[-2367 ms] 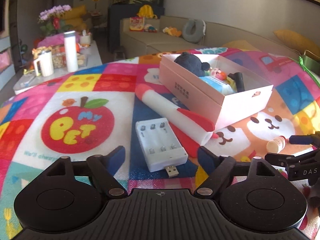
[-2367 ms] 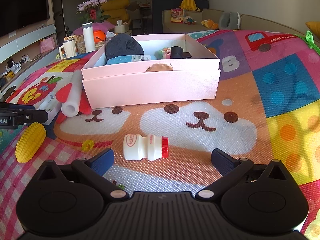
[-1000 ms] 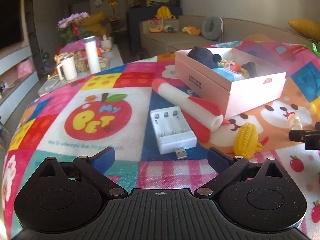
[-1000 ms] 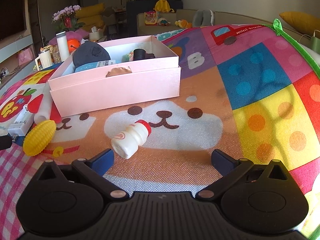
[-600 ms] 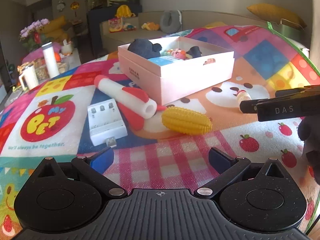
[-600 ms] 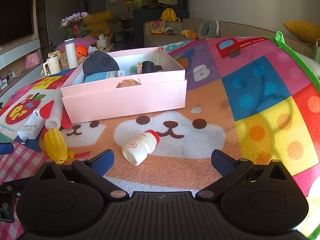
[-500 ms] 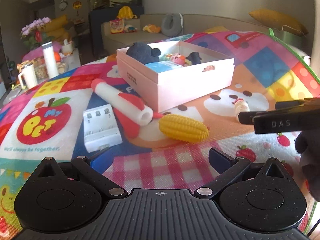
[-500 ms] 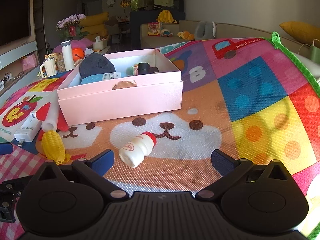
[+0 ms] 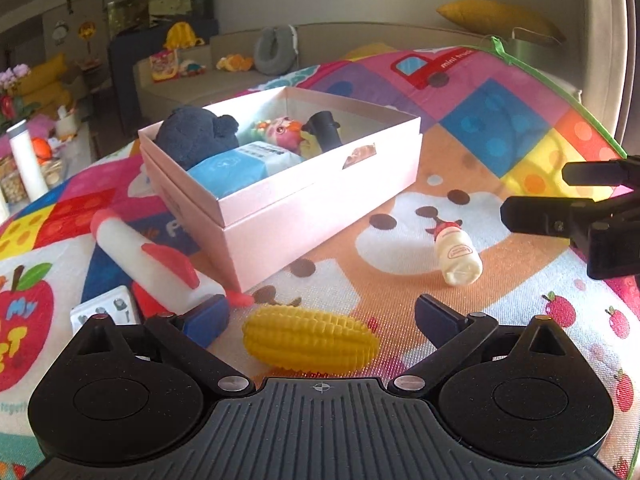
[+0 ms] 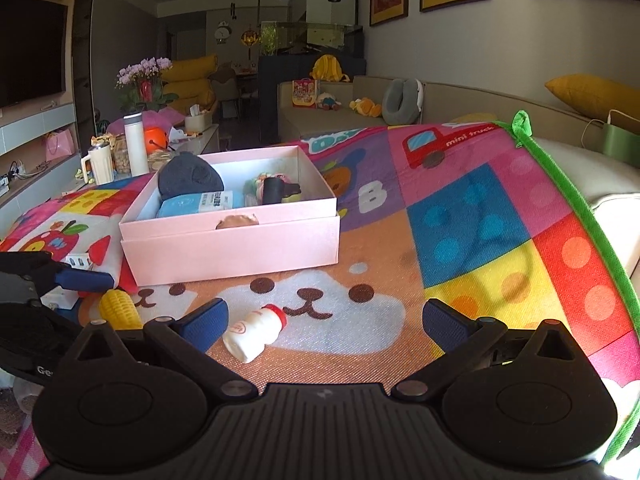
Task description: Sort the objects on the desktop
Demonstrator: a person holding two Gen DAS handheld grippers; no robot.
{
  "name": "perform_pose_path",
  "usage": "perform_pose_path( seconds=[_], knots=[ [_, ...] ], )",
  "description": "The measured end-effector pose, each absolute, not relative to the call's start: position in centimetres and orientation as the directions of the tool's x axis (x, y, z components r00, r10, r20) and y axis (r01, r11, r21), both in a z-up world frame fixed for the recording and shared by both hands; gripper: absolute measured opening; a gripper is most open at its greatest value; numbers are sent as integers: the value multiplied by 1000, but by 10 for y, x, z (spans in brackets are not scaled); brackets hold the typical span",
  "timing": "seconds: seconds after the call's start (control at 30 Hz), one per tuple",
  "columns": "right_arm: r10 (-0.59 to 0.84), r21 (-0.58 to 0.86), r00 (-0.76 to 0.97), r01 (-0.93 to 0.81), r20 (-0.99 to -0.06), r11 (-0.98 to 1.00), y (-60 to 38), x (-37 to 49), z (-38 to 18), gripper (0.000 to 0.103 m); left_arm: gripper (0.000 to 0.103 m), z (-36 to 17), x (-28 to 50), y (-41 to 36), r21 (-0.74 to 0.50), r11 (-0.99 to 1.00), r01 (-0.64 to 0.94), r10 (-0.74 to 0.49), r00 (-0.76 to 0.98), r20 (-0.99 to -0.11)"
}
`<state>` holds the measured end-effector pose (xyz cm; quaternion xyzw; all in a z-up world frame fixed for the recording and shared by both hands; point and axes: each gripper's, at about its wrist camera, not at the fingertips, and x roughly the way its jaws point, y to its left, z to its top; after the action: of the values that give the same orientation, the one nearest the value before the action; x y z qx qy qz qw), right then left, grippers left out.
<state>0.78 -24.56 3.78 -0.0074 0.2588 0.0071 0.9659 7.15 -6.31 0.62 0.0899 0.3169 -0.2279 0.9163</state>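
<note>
A yellow toy corn (image 9: 311,339) lies on the colourful mat between the open fingers of my left gripper (image 9: 322,318); it also shows in the right wrist view (image 10: 119,309). A small white bottle with a red cap (image 9: 456,255) lies on its side to the right; in the right wrist view (image 10: 255,331) it lies just right of the left finger of my open, empty right gripper (image 10: 326,322). The open pink box (image 9: 320,216) (image 10: 230,248) behind holds a dark plush, a blue pack and small toys.
A white-and-red toy rocket (image 9: 148,260) and a white battery charger (image 9: 108,312) lie left of the box. The right gripper's fingers (image 9: 560,216) reach in from the right in the left wrist view. The mat's green edge (image 10: 576,208) runs along the right.
My left gripper has swung right and moved in over the corn, which now lies between its fingers. My right gripper has shifted slightly; the bottle sits closer to its left finger.
</note>
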Motion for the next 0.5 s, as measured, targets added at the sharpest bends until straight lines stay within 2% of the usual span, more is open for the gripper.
perform_pose_path(
  seconds=[0.03,0.2,0.3,0.33,0.4,0.43,0.47,0.5],
  knots=[
    [9,-7,866,-14,-500,1000,-247,8,38,103,71,6,69,-63,26,881,473,-353,694,-627],
    [-2,2,844,4,-537,1000,-251,18,30,103,69,8,48,-50,54,918,394,-273,724,-633],
    [-32,25,848,53,-529,998,-254,19,29,102,70,7,35,-32,88,953,289,-174,761,-625],
    [-51,22,848,74,-527,997,-255,21,29,99,71,7,33,-24,87,965,245,-139,769,-624],
    [-96,-23,828,101,-552,995,-252,27,24,93,82,6,31,-10,59,982,182,-105,772,-627],
    [-119,-55,808,106,-577,993,-249,33,18,87,91,5,32,-5,47,987,151,-88,773,-629],
    [-124,-68,789,104,-601,992,-247,36,14,80,95,5,33,-1,31,991,128,-80,771,-632],
    [-112,-65,767,92,-632,994,-246,39,10,78,95,5,34,3,7,994,113,-82,768,-635]
  ],
)
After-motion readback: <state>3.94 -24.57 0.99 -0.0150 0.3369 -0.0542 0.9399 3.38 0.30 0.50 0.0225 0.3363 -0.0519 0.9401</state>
